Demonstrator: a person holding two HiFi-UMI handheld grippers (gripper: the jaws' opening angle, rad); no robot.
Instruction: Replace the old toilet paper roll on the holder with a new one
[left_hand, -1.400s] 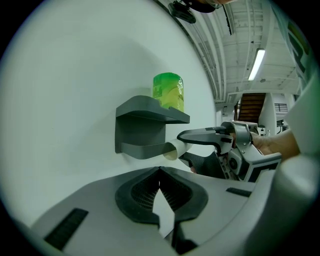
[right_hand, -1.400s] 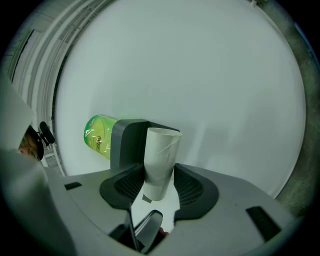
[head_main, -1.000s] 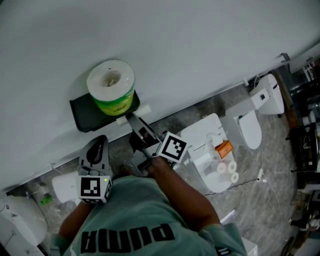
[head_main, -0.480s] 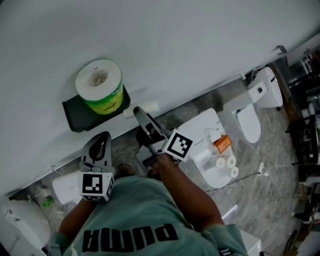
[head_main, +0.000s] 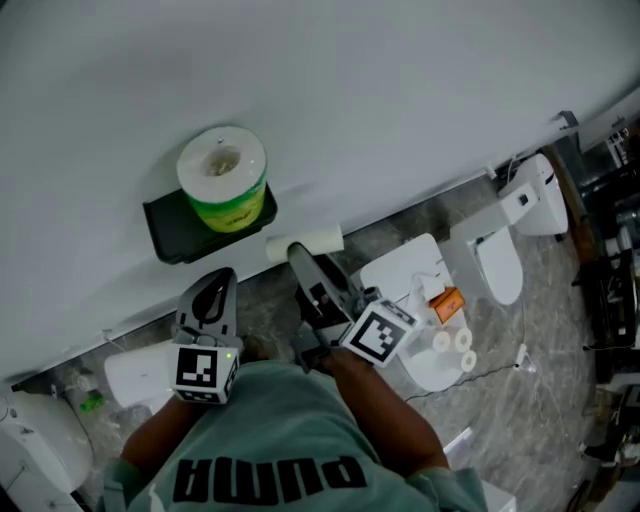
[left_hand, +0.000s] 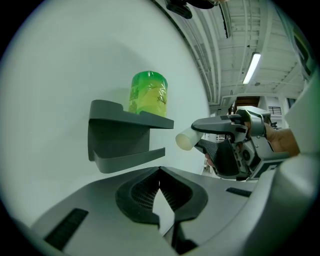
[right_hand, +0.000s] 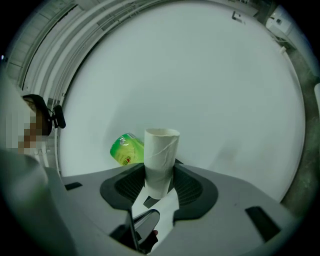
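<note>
A new roll in a green wrapper (head_main: 222, 178) stands upright on top of the dark wall holder (head_main: 175, 235). My right gripper (head_main: 300, 255) is shut on an empty cardboard tube (head_main: 305, 242), held just right of the holder and clear of it. In the right gripper view the tube (right_hand: 161, 160) stands upright between the jaws, with the green roll (right_hand: 126, 149) behind it. My left gripper (head_main: 215, 290) hangs below the holder with its jaws together and nothing in them. The left gripper view shows the holder (left_hand: 120, 135), the green roll (left_hand: 148, 94) and the tube (left_hand: 184, 140).
The plain white wall fills the upper part of the head view. On the grey floor to the right stand white toilets (head_main: 500, 250); one lid carries small paper rolls (head_main: 452, 340) and an orange box (head_main: 447, 298). Another white fixture (head_main: 135, 372) sits lower left.
My right gripper has drawn back from the holder, moved to the right and rolled; the cardboard tube now shows free beside the holder. The left gripper has barely shifted.
</note>
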